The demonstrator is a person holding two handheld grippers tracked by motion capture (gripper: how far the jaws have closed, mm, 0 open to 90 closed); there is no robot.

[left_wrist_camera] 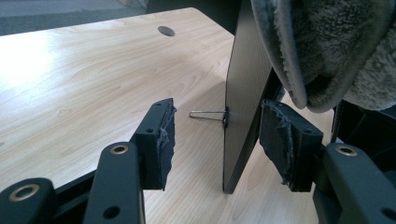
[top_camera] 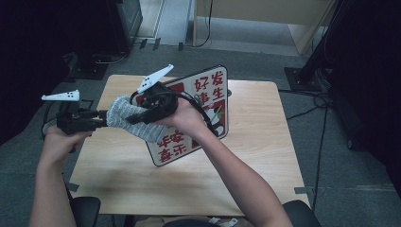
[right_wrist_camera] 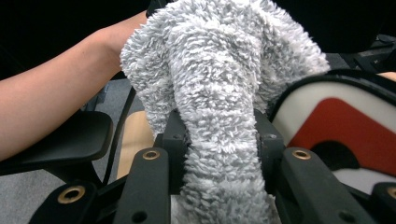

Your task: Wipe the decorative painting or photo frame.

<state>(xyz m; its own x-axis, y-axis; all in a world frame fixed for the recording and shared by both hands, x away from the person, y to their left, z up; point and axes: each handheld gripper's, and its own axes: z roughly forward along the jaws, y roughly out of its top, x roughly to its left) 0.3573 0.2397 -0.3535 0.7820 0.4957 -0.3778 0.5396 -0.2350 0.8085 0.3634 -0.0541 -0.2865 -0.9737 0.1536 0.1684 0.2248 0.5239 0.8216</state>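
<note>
Gripping grey fleece cloth [right_wrist_camera: 219, 116], right hand-held gripper [right_wrist_camera: 219, 154].

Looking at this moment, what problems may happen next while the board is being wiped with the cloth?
1. The left gripper is open, its jaws on either side of the board without pressing it. Standing on its edge on the table, the board may tip or slide when pushed.
2. The right gripper clamps only a narrow fold of the grey cloth; the loose bulk may drag or pull free.
3. The thin wire stand behind the board looks weak and may fold.
</note>
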